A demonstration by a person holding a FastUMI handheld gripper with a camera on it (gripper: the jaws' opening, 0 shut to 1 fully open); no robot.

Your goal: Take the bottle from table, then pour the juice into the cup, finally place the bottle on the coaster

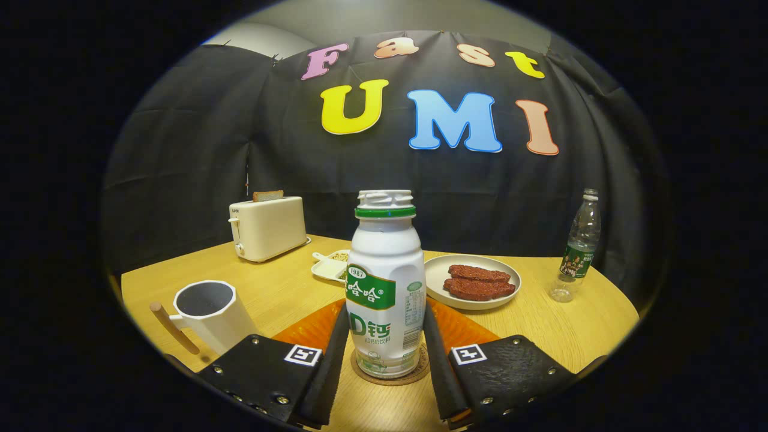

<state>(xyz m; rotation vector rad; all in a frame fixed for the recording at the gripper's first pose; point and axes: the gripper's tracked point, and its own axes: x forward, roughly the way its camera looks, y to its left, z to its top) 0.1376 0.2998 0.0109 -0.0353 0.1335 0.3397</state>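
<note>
Bottle [386,288] upright on coaster [390,375], between jaws

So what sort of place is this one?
Likely a staged breakfast table in a booth: toaster, plate of food, cup. The gripper brackets the bottle on its coaster.

The tall white plastic bottle with the green neck ring [386,288] is covering most of the round brown coaster [393,376] beneath it, leaving a thin rim showing. It is also hiding the middle of the orange mat [462,330] and part of the small white dish [329,267] behind it. The gripper [386,351] is standing with a finger on each side of the bottle; whether both are pressing on it is not showing. One finger is cutting off the base of the white angular cup with the wooden handle [210,312].
</note>
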